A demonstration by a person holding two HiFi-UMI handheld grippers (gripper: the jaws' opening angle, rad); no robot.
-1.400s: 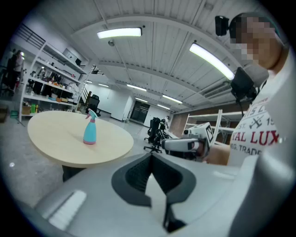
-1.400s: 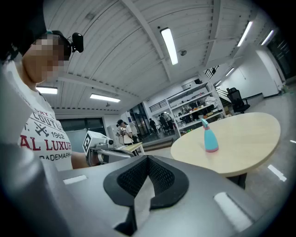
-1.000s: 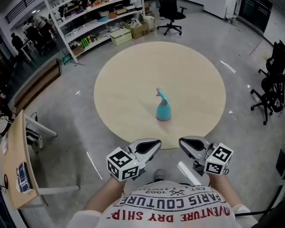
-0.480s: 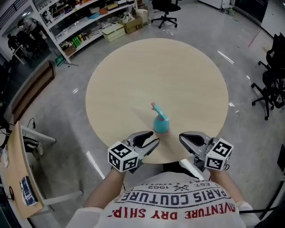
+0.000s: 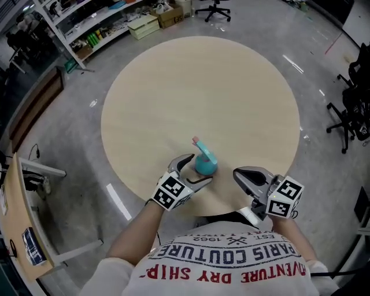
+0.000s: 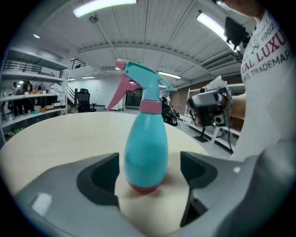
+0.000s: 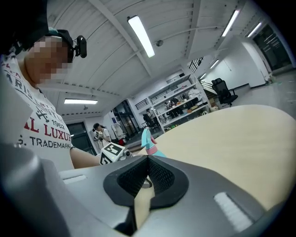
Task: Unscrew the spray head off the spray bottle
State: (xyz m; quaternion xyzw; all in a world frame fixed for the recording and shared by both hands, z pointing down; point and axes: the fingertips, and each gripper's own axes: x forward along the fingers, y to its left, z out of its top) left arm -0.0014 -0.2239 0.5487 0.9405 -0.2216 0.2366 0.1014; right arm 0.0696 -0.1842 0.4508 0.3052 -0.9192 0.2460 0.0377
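A teal spray bottle (image 5: 206, 164) stands upright near the front edge of the round table (image 5: 231, 87). It has a teal spray head with a pink trigger (image 6: 121, 88) and a pink collar (image 6: 150, 106). My left gripper (image 5: 195, 169) is at the bottle with its jaws opening. The bottle's base (image 6: 144, 159) stands between the two fingers, and gaps show on both sides. My right gripper (image 5: 244, 177) is shut and empty, to the right of the bottle over the table's front edge. The right gripper view shows the spray head (image 7: 147, 139) beyond the closed jaws.
Shelving with boxes (image 5: 110, 29) stands at the back left. Office chairs (image 5: 352, 98) are on the right and one chair (image 5: 215, 8) is at the back. A wooden desk edge (image 5: 14, 214) lies at the left. The person's torso is close to the table's front edge.
The person has stepped up to the table. My left gripper has moved forward to the bottle and gone from shut to open around its base. The right gripper stays shut.
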